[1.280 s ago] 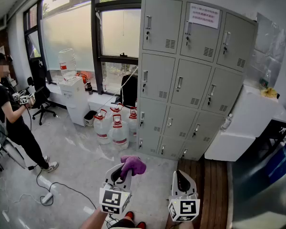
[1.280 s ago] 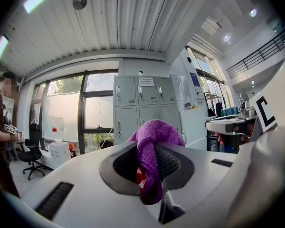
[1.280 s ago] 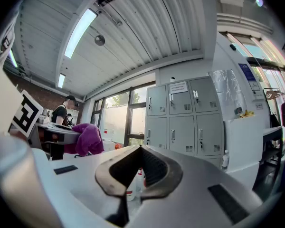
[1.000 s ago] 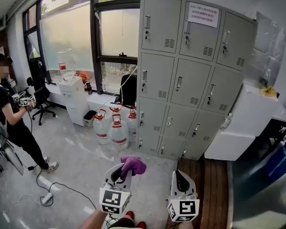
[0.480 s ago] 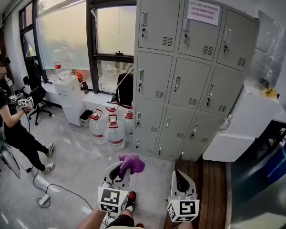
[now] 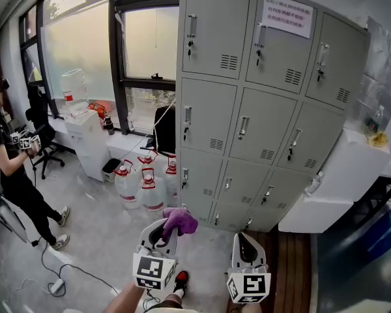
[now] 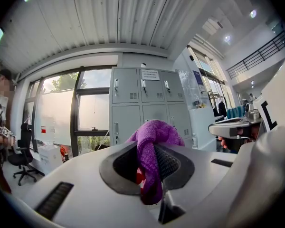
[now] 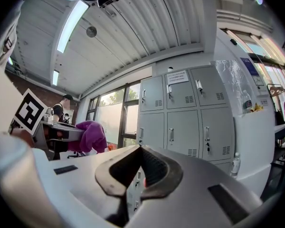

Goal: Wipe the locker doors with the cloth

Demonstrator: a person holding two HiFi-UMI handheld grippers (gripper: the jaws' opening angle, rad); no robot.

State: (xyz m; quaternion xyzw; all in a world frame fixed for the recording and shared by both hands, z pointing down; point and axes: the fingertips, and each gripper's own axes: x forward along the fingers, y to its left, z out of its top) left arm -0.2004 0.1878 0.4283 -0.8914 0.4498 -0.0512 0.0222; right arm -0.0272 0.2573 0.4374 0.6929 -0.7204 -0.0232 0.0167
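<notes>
Head view has closed in on the lockers (image 6: 260, 109): they fill more of the frame, and the top row is now cut off by the upper edge. The notice (image 6: 288, 15) reads bigger. Water jugs (image 6: 140, 184) and water dispenser (image 6: 85, 132) slid left. The person (image 6: 6, 168) drifted to the left edge, partly cropped, with feet repositioned. The strip of floor between the lockers' foot and the cloth (image 6: 179, 220) in the left hand-held gripper (image 6: 161, 238) has closed up. A shoe (image 6: 180, 279) sits higher beside that gripper than before.
</notes>
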